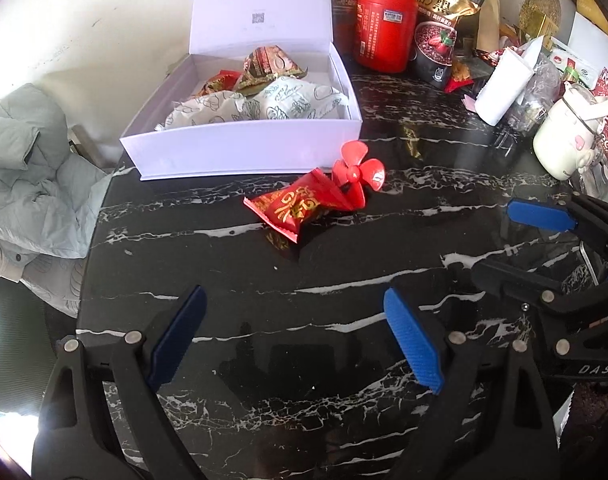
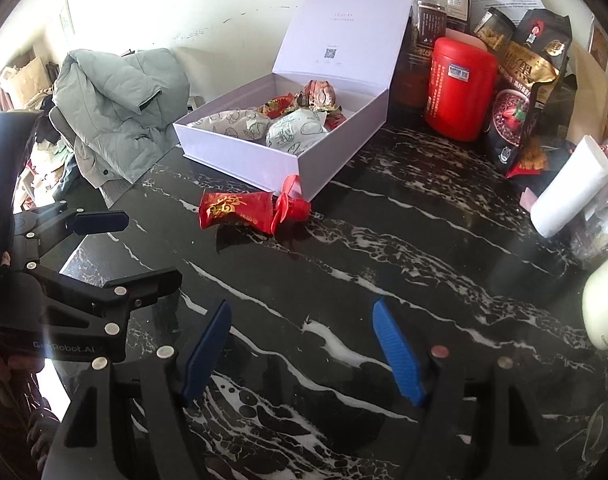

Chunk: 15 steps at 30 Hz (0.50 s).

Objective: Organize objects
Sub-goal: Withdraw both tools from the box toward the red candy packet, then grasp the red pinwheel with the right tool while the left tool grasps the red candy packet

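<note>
A red snack packet (image 1: 296, 210) (image 2: 236, 209) lies on the black marble table (image 1: 344, 280) (image 2: 384, 248), with a red plastic propeller (image 1: 358, 174) (image 2: 290, 202) touching its far end. Just behind them stands an open white box (image 1: 240, 148) (image 2: 336, 152) holding several wrapped snacks. My left gripper (image 1: 294, 308) hangs open over bare table, well short of the packet. My right gripper (image 2: 300, 322) is also open with nothing between its fingers, nearer than the packet. Each gripper shows at the side of the other's view, the right gripper (image 1: 512, 240) and the left gripper (image 2: 144, 246).
A red canister (image 1: 386, 30) (image 2: 460, 88), a black cereal bag (image 1: 444, 20) (image 2: 524, 92), jars, a white tube (image 1: 504, 84) (image 2: 568, 188) and a cream mug (image 1: 564, 136) crowd the back right. A grey-green jacket (image 1: 28, 172) (image 2: 120, 112) lies over a chair at the left table edge.
</note>
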Available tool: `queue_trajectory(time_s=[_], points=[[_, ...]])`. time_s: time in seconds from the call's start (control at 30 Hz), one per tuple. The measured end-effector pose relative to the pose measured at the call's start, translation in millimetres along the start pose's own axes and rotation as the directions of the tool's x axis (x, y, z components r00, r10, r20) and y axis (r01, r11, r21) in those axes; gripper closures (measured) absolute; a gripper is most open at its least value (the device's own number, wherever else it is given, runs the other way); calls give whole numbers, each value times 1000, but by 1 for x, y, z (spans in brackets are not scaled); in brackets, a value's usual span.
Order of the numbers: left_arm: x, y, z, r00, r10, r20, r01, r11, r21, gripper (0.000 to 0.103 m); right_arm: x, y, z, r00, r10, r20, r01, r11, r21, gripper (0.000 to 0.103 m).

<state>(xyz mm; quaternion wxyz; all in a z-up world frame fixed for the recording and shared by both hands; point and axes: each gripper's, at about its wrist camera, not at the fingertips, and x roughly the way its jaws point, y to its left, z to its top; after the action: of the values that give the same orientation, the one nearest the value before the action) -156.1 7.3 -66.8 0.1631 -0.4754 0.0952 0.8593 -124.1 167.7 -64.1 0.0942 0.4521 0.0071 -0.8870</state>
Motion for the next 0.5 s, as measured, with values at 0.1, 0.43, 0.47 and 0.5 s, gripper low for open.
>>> queue_trajectory(time_s=[0.1,0.43,0.47,0.5], points=[[7,4,1,1000,-6,-9,5,1000,-12,13,9,-1,2,1000,11,-19,-11,1000,3,28],[26,14,16,1000,-21,-23,20,1000,-21,13,36,-5,18,998,47,-48,-47,999,11,28],[27,14,18,999,-22,-25,22,1000,-21,13,38,-5,21,998,50,-48,-50,999,10,28],[29,15,20,999,-22,-27,22,1000,-19,13,41,-6,24,997,51,-50,-51,999,9,28]])
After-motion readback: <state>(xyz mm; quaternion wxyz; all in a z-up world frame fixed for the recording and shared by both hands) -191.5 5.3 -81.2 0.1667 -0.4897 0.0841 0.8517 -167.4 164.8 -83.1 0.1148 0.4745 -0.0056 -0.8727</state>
